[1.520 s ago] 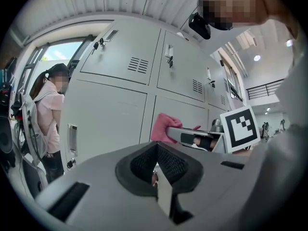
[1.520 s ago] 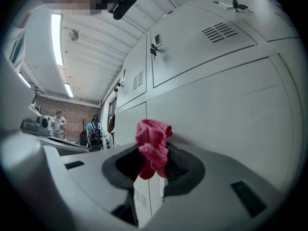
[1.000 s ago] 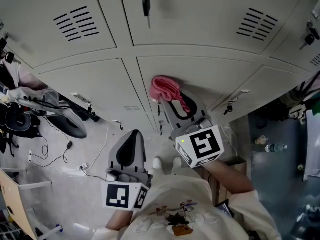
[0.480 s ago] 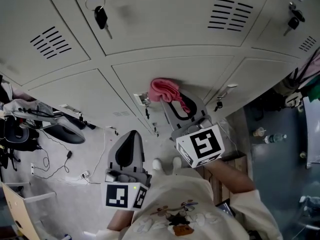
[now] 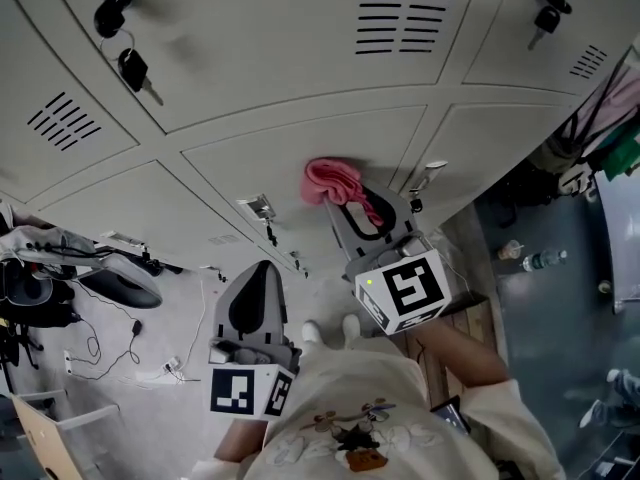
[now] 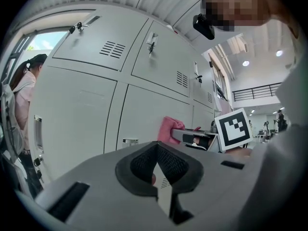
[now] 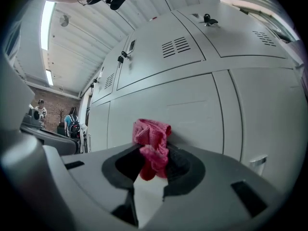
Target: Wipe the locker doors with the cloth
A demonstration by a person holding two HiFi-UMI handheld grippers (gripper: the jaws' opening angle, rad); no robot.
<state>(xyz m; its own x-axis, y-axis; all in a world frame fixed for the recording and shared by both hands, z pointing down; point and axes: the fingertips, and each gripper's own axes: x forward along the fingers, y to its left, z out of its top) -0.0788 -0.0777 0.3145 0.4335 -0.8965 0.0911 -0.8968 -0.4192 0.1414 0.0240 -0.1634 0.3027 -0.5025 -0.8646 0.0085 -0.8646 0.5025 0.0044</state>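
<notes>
Right hand-held gripper (image 7: 153, 170) clamps the pink cloth (image 7: 152, 136), pressed just ahead against the locker door (image 7: 192, 114); soft and light, probably best pinched deep in its folds. Left hand-held gripper (image 6: 158, 174) sits closed, empty.

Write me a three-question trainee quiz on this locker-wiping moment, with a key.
1. True or false: the left gripper holds the pink cloth.
2. Where is the cloth? A. in the jaws of the right gripper; B. on the floor; C. hung on a key.
3. Fill in: the cloth is held against a grey locker ____.
Key: 1 false; 2 A; 3 door.
</notes>
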